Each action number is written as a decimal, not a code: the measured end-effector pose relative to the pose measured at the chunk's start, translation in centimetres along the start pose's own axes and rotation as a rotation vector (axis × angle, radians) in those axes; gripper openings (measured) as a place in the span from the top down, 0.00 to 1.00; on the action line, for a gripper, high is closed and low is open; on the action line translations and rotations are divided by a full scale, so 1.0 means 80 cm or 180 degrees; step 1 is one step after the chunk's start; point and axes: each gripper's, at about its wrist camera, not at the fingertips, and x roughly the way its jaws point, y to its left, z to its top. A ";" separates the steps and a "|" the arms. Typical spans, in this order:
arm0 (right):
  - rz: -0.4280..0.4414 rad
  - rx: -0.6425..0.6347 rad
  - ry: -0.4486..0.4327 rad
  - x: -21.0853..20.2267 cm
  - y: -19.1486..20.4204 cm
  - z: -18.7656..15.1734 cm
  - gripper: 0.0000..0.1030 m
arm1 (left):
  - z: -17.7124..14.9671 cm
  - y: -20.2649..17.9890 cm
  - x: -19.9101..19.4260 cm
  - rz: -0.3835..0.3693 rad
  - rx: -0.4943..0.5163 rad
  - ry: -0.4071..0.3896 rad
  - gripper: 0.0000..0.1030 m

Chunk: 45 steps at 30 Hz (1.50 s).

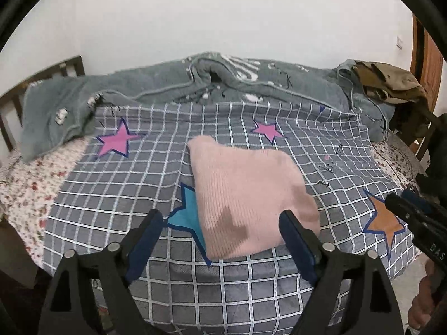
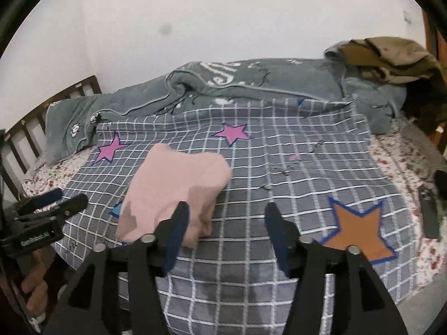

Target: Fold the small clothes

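A pink knitted garment point(image 1: 245, 192) lies folded into a compact bundle on the grey checked blanket point(image 1: 251, 293) with stars. It also shows in the right wrist view point(image 2: 173, 189). My left gripper point(image 1: 220, 217) is open and empty, its jaws spread above the garment's near edge. My right gripper point(image 2: 226, 209) is open and empty, just right of the garment's near corner. The right gripper also shows at the right edge of the left wrist view point(image 1: 402, 198), and the left gripper at the left edge of the right wrist view point(image 2: 67, 198).
A rumpled grey-green quilt point(image 1: 167, 89) lies along the back of the bed. Brown clothes point(image 1: 391, 81) are piled at the back right. A dark wooden headboard point(image 1: 16, 95) stands at the left. A floral sheet point(image 1: 25, 184) shows at the blanket's sides. A dark remote-like object point(image 2: 428, 212) lies at the right.
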 end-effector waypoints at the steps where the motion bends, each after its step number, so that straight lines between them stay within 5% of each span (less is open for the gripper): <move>1: -0.0017 0.0012 -0.0016 -0.008 -0.004 -0.002 0.28 | -0.001 -0.002 -0.008 0.0017 -0.0004 -0.0026 0.16; 3: -0.0014 0.0046 -0.0088 -0.025 -0.011 -0.006 0.17 | -0.002 -0.007 -0.020 0.0044 -0.0007 -0.0052 0.15; 9: -0.0109 -0.0008 -0.0207 -0.060 -0.019 -0.018 0.08 | -0.010 -0.020 -0.044 0.0145 0.0021 -0.0149 0.09; 45: -0.0125 -0.0065 -0.0191 -0.076 -0.013 -0.031 0.07 | -0.020 -0.017 -0.072 0.0119 -0.0038 -0.0266 0.06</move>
